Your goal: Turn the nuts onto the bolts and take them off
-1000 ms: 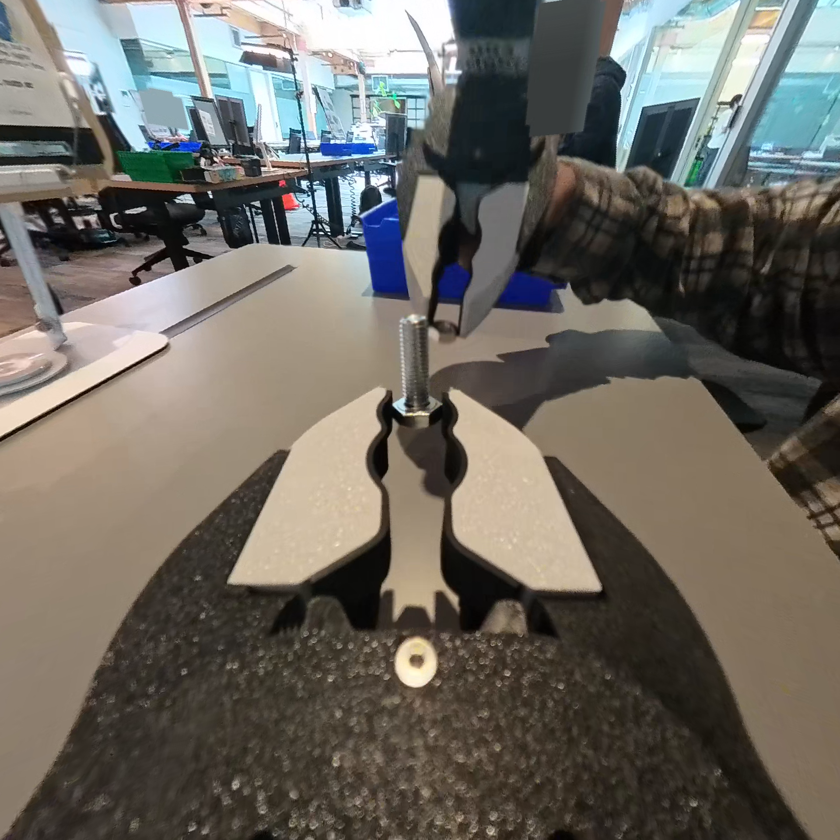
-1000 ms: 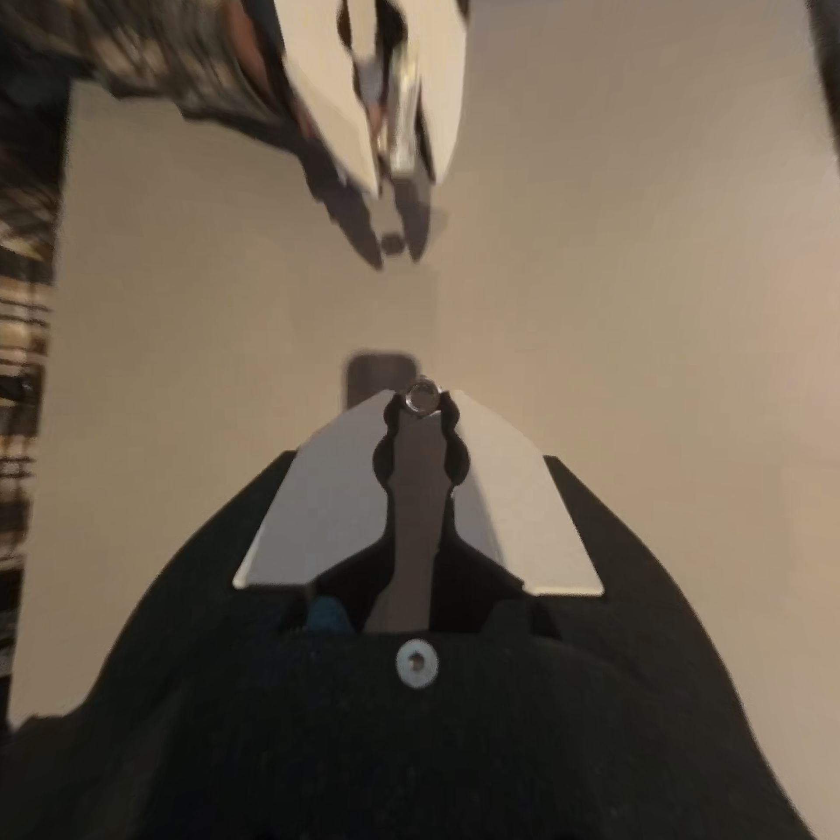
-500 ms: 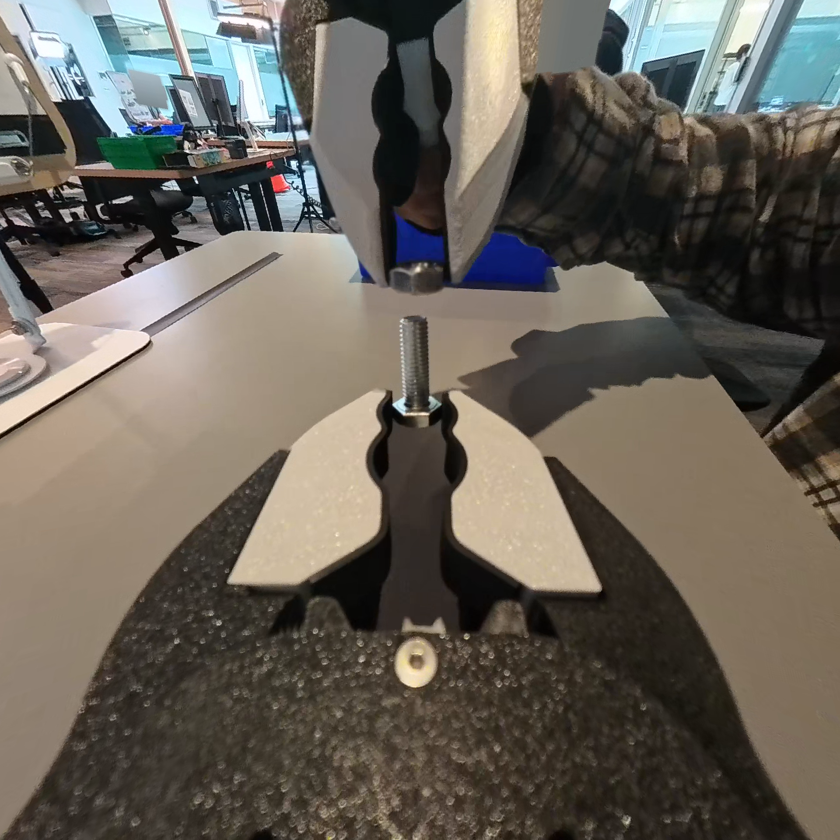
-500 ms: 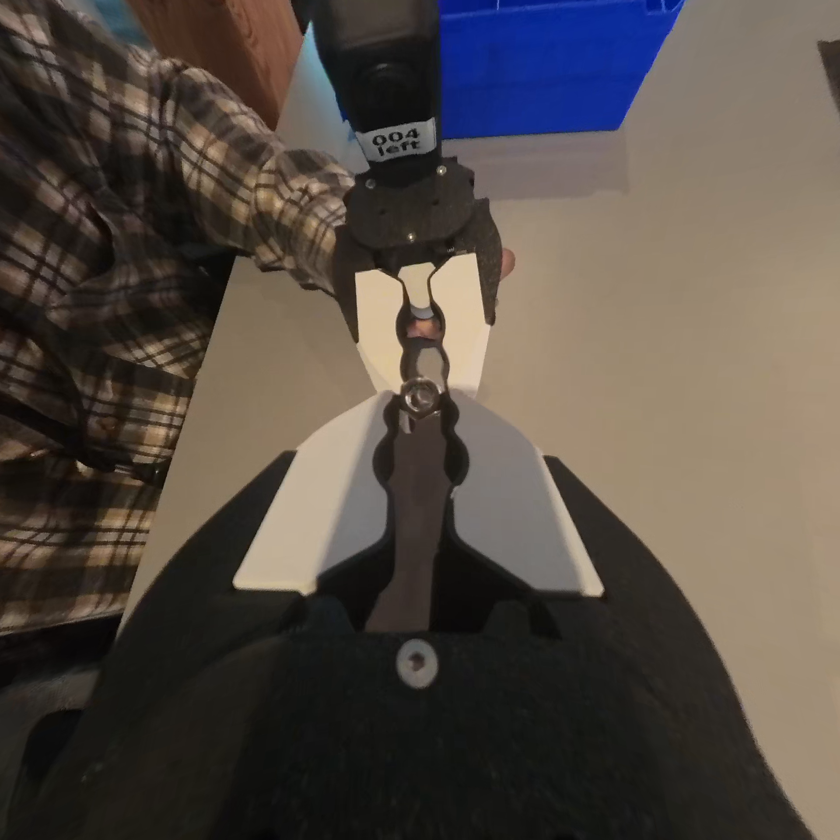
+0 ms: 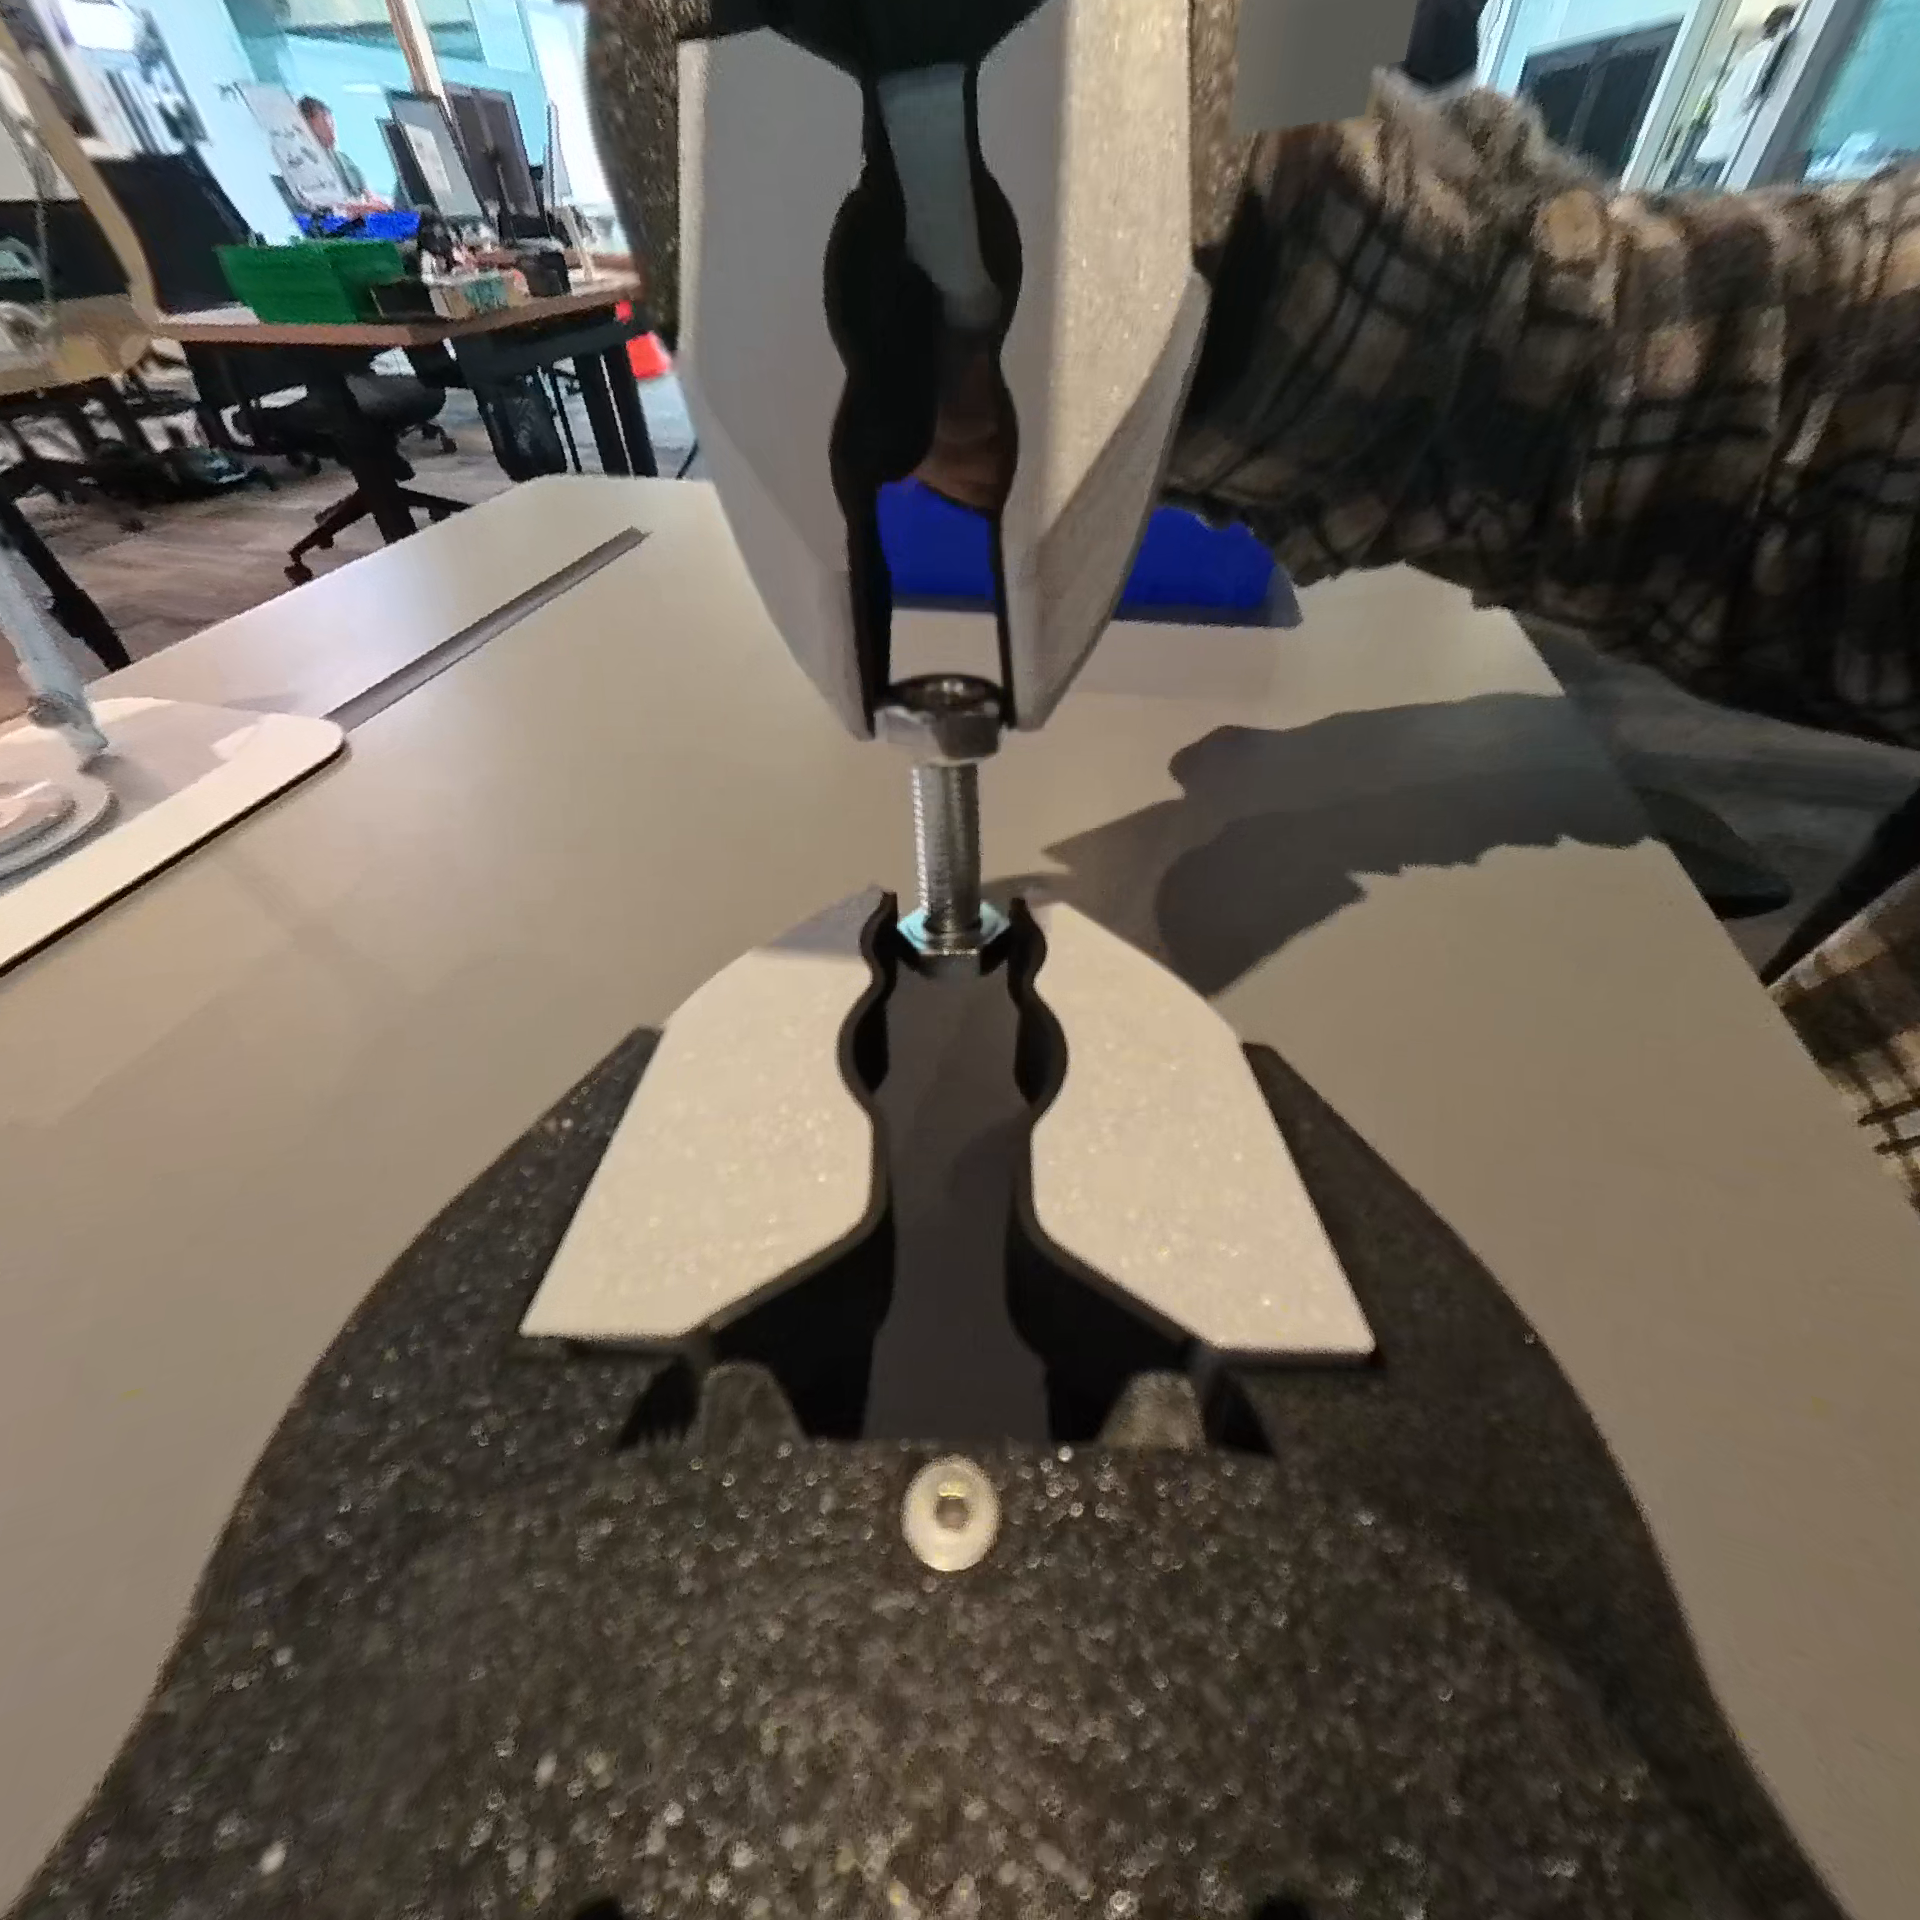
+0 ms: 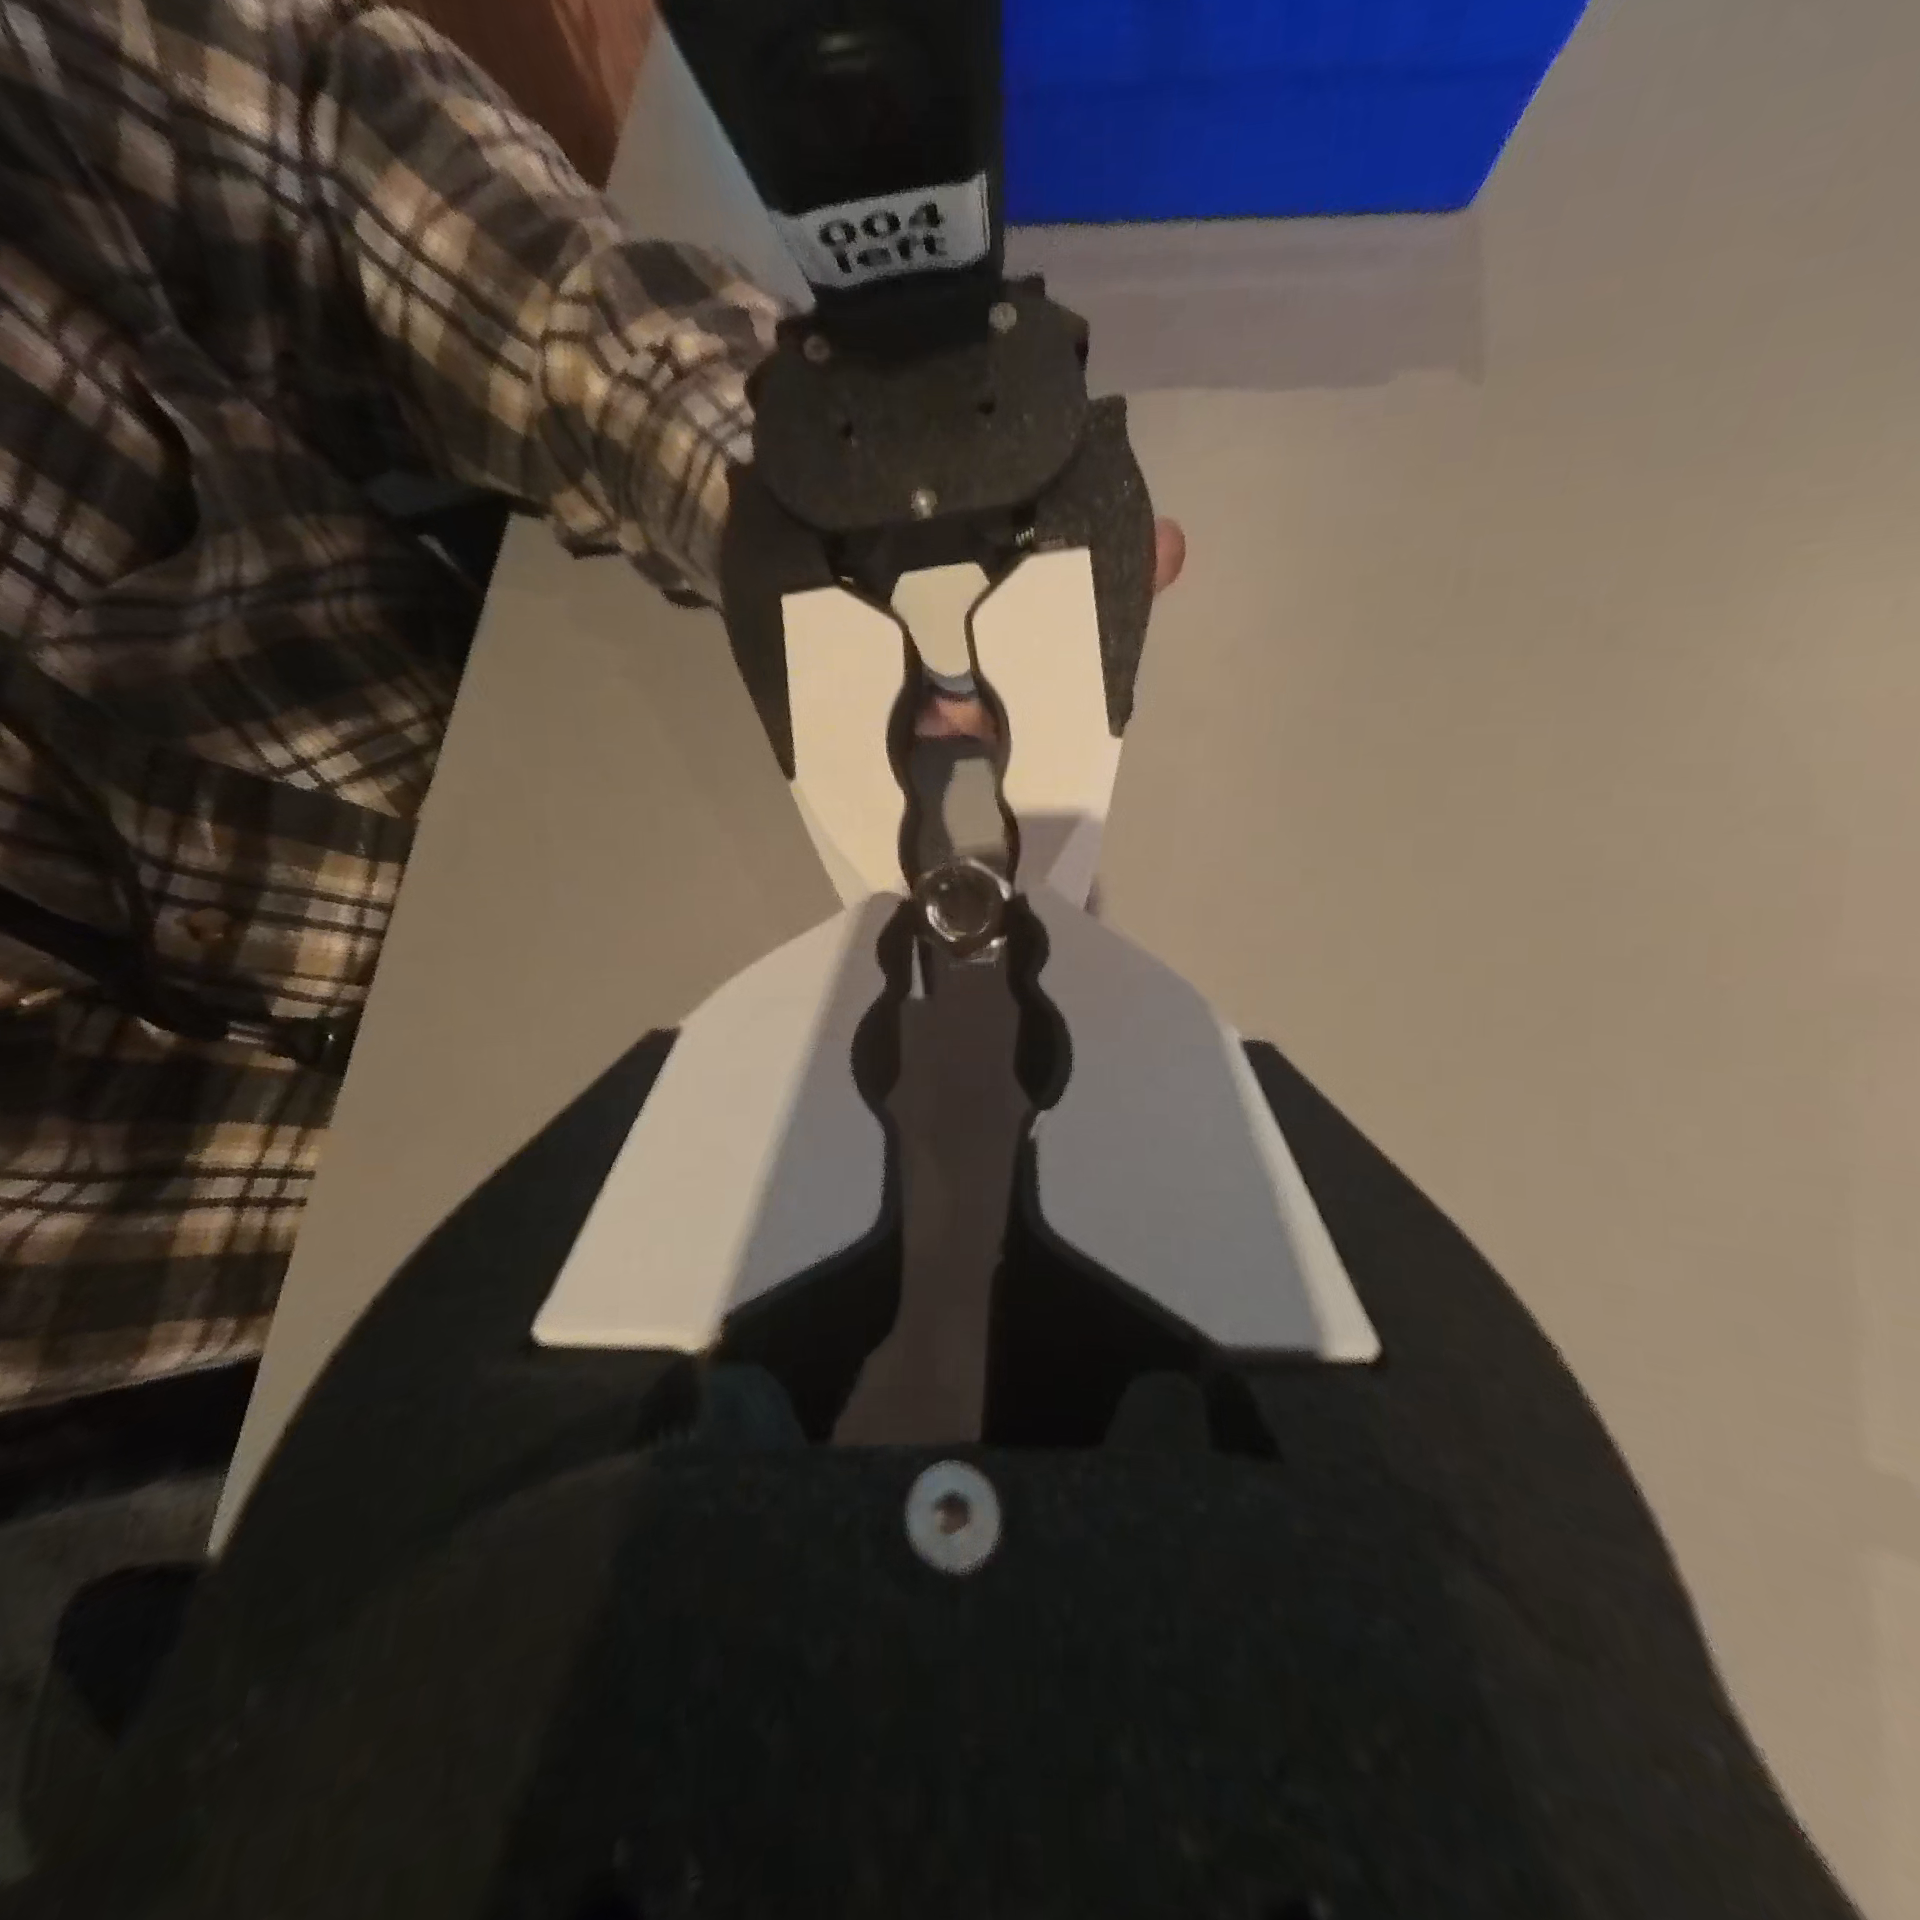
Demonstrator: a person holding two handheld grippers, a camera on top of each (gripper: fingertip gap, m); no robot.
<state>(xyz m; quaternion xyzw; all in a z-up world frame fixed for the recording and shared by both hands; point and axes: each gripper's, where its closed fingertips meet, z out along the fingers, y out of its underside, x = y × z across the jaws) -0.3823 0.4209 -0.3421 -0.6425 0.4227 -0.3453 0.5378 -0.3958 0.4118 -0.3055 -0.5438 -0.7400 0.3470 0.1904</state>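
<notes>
Desks, chairs and glass walls fill the big room behind a grey table (image 5: pixel 436 1018). A blue bin (image 5: pixel 1184 566) sits at the far end of it, past both grippers.

Right at the tips of the left gripper (image 5: pixel 948 940) stands the bolt (image 5: pixel 940 847). Its head is squeezed between the two tips, and its threaded end points straight up.

Above it hangs the right gripper (image 5: pixel 940 717), pointing down. Its tips are pinched on the nut (image 5: pixel 937 724). An arm in a checked sleeve (image 5: pixel 1558 416) reaches in behind it.

What has changed? Half a second ago there was a clear gap between the nut and the top of the bolt. Now the gap is gone. The nut has come down and sits right on the bolt's top end. A second ago the right gripper was farther back and off to one side, so it has swung in over the bolt and dropped.

From the right wrist view, the nut (image 6: pixel 961 916) is at the tips of the right gripper (image 6: pixel 961 930), with the left gripper (image 6: pixel 956 873) just past it. The hole looks lined up with the bolt below, though I cannot see if the threads have caught.

So I think the lining-up part is done. Next comes the turning. The nut must stay flat, or it may go on crooked and get stuck.
</notes>
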